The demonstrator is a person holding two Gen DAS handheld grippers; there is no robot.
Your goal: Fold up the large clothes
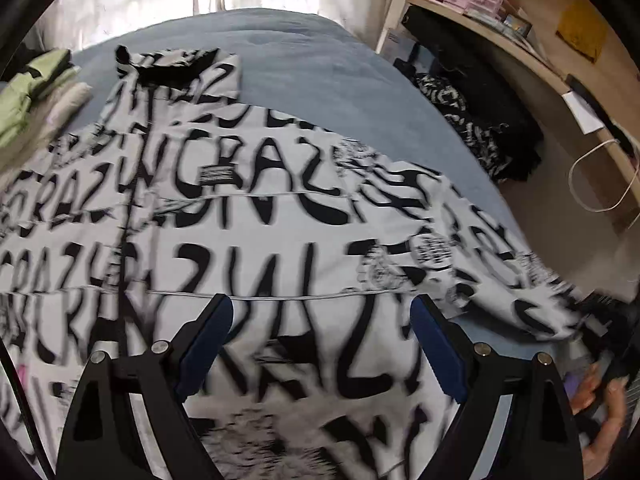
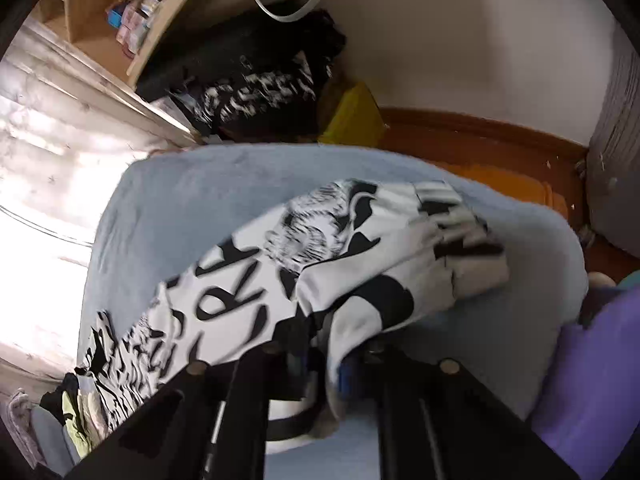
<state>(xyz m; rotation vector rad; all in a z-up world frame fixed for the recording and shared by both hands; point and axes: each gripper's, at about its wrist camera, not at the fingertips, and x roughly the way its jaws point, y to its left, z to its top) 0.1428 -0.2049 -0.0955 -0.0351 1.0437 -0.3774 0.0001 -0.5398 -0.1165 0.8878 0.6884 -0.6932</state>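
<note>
A large white garment (image 1: 280, 208) printed with black lettering lies spread across the blue bed (image 1: 320, 68). Hovering over the garment's near part, my left gripper (image 1: 322, 304) is open, its blue pads (image 1: 208, 344) wide apart with nothing between them. In the right wrist view one end of the garment (image 2: 320, 272) is bunched and lifted off the bed (image 2: 180, 200). My right gripper (image 2: 332, 344) is shut on that fold of fabric, which drapes over and hides its fingertips. A hand (image 1: 600, 400) at the lower right holds the right gripper.
Folded green and pale clothes (image 1: 36, 92) are stacked at the bed's far left. A dark pile of clothes (image 1: 472, 120) lies under a wooden desk (image 1: 520, 52) right of the bed. A yellow bag (image 2: 356, 116) and a purple sleeve (image 2: 592, 380) sit by the bed's edge.
</note>
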